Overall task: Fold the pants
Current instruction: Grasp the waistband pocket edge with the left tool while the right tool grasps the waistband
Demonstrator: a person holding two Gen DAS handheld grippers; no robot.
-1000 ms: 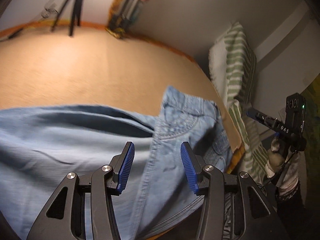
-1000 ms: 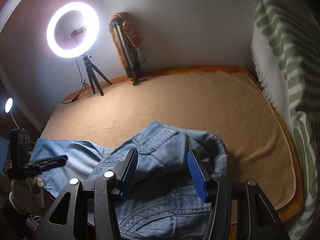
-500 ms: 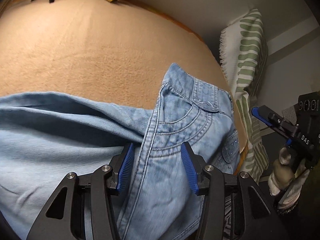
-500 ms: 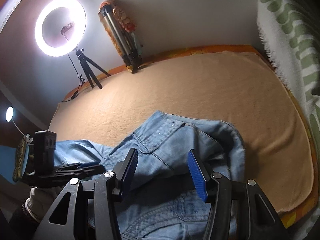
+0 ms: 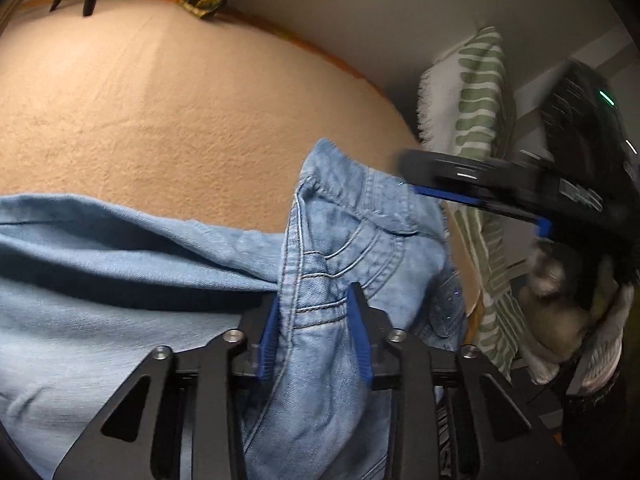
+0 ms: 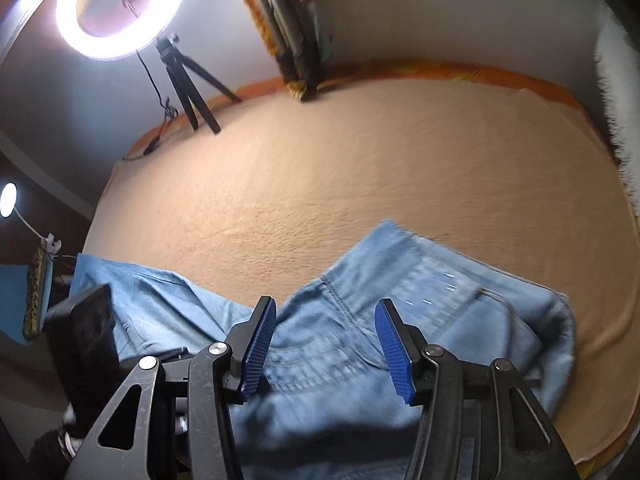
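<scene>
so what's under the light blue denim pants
The light blue denim pants lie on a peach-coloured blanket covering the bed. Whatever lies beneath the bunched waist section is hidden by the fabric.

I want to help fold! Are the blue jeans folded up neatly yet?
Not yet. The jeans lie rumpled on the bed cover, waist bunched and one leg spread sideways.

legible text: none | right gripper (image 5: 472, 188) body: pale markings, too smeared by motion blur to read (a green light shows there too) | pants (image 5: 340, 248): no label readable
</scene>
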